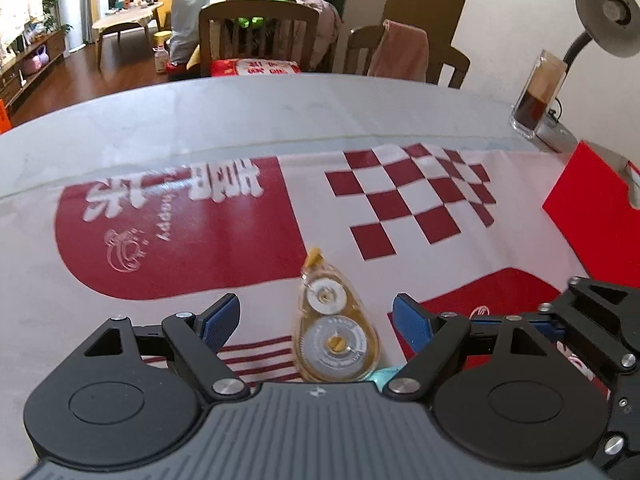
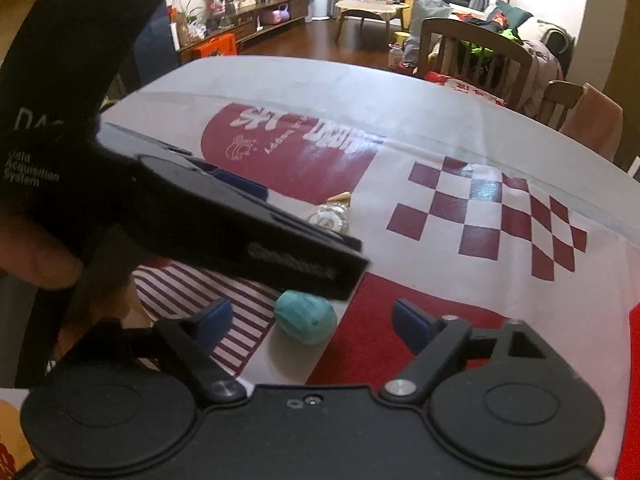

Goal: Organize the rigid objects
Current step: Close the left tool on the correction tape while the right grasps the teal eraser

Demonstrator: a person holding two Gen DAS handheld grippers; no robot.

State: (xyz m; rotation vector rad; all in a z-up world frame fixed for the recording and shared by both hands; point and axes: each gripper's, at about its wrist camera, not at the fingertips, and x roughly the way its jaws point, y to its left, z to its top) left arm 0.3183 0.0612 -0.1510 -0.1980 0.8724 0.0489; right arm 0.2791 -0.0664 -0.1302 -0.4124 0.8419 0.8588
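1. Left gripper (image 1: pixel 316 312): I am holding its jaws spread wide, gripping nothing. The blue pads (image 1: pixel 222 316) are standing either side of the correction tape dispenser without touching it, so I judge I am lining up for a pinch across its body.

2. Correction tape dispenser (image 1: pixel 334 324): it is lying flat on the tablecloth, clear amber casing up, both reels showing, yellow tip pointing away from me. It is sitting between my left fingers; its narrow sides are facing the pads, which suits a squeeze.

3. Teal eraser (image 2: pixel 306 322): a rounded lump, resting on the cloth just behind the dispenser's wide end. In the right wrist view it is lying between my right fingers, partly tucked under the left tool's body.

4. Right gripper (image 2: pixel 308 322): I am keeping its jaws open too, empty, bracketing the eraser. The overhanging left tool is crowding the approach, so closing here risks a knock.

5. Tablecloth (image 1: pixel 180 240): red-and-white printed cloth, covering the table and bearing both items.

6. Red box (image 1: pixel 592 208): standing at the right edge of the cloth, well apart from the dispenser; possibly the destination, though I cannot tell.

7. Glass (image 1: pixel 538 92) and desk lamp (image 1: pixel 608 12): standing at the far right corner, clear of my work.
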